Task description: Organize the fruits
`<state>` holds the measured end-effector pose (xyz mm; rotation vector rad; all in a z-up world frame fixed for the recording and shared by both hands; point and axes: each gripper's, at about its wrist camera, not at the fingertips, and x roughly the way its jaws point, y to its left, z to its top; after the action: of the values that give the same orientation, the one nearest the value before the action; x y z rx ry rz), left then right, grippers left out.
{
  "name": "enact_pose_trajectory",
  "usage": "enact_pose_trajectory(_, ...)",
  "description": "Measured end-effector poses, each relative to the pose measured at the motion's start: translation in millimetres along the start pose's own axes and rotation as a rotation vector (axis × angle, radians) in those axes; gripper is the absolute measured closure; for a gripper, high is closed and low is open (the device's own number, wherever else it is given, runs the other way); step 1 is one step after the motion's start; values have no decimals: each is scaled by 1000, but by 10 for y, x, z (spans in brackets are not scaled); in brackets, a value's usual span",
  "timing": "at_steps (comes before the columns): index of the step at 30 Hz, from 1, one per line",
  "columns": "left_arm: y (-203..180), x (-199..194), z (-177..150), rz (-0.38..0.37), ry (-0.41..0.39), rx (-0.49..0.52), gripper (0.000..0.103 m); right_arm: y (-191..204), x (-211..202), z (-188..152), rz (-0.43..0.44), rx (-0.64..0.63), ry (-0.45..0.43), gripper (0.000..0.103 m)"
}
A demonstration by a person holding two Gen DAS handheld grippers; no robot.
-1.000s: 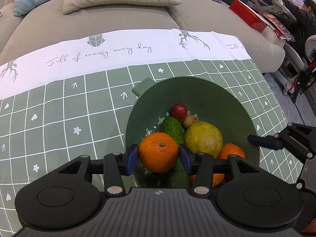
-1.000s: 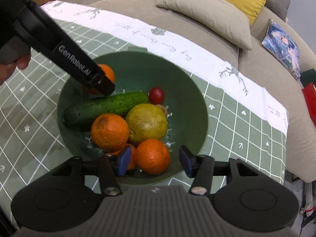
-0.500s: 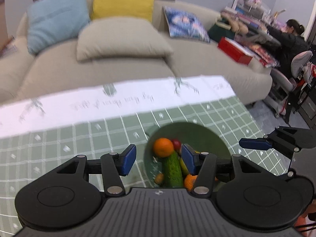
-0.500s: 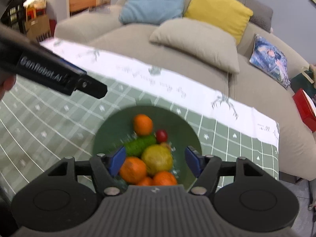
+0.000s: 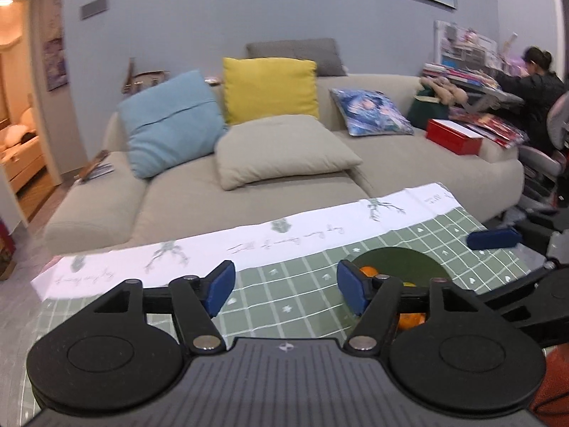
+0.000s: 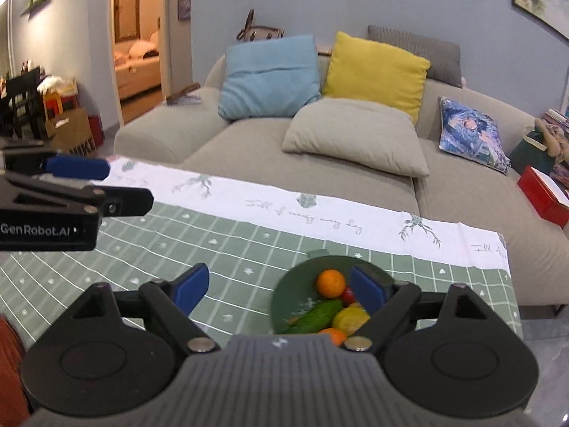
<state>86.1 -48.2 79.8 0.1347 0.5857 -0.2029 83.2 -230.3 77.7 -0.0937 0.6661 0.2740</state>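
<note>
A dark green bowl [image 6: 298, 277] sits on the green checked tablecloth [image 6: 213, 249]. It holds an orange [image 6: 330, 283], a cucumber [image 6: 316, 316], a yellow-green fruit [image 6: 350, 320], a small red fruit [image 6: 347, 295] and more oranges. In the left wrist view the bowl [image 5: 398, 261] is partly hidden behind the right finger. My left gripper [image 5: 286, 290] is open and empty, raised well above the table. My right gripper [image 6: 281, 286] is open and empty, also raised and back from the bowl. The left gripper shows at the left of the right wrist view [image 6: 76, 192].
A beige sofa [image 5: 284, 178] with blue, yellow and beige cushions stands behind the table. A red box [image 5: 453, 137] lies on its right end. A person [image 5: 537, 85] sits at a desk far right. The table's right edge is close to the bowl.
The left gripper let go of the orange into the bowl. Both grippers then rose and pulled back from the bowl, and both opened wider.
</note>
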Motion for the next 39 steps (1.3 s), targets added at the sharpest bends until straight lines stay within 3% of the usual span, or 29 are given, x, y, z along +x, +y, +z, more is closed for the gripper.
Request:
enact_pose_trajectory(4, 134, -232, -156, 68, -35, -54, 17, 213, -162, -159, -15, 59, -28, 16)
enact_pose_trajectory(11, 259, -566, -420, 134, -77, -75, 16, 471, -476, -416, -69, 126, -57, 9)
enact_pose_trajectory(17, 296, -681, -616, 152, -42, -117, 16, 510, -572, -622, -116, 177, -46, 9)
enact_pose_trajectory(23, 282, -618, -771, 161, 37, -135, 16, 559, -560, -761, -164, 151, -34, 9)
enact_pose_trajectory(31, 193, -551, -1044, 158, 116, -107, 16, 597, -433, -882, -158, 133, 21, 9)
enact_pose_trajectory(39, 197, -533, -1102, 154, 143, -115, 16, 648, -382, -909, -139, 121, 35, 7)
